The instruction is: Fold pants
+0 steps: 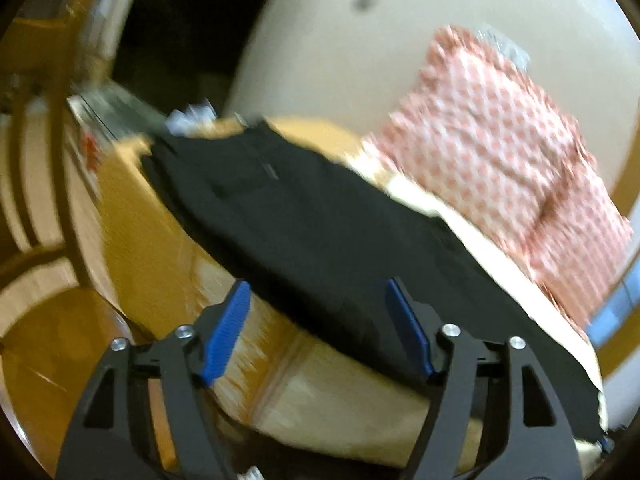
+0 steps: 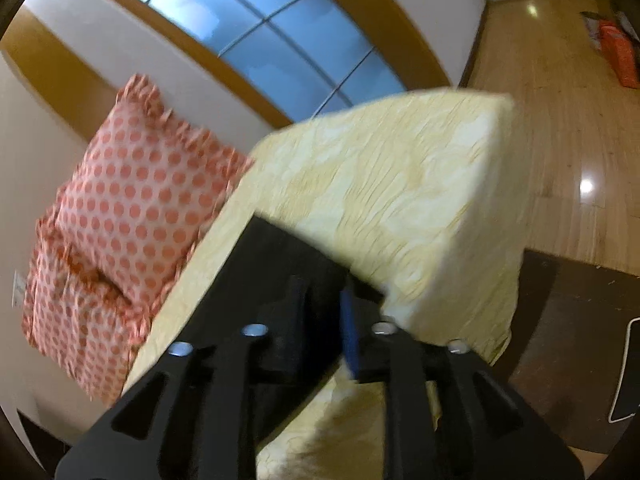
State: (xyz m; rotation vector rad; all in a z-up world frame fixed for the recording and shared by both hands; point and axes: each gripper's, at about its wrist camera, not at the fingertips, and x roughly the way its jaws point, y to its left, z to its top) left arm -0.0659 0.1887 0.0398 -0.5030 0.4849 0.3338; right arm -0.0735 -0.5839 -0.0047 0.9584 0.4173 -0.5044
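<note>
The black pants lie stretched across the yellow bed in the left wrist view. My left gripper is open, its blue pads apart, just in front of the near edge of the pants and holding nothing. In the right wrist view the black pants run up between the fingers of my right gripper, which is shut on the fabric; one blue pad shows against the cloth. The view is blurred.
A pillow with red dots lies at the head of the bed against a white wall. A window is above it. Wooden floor lies to the right, with an orange box far off.
</note>
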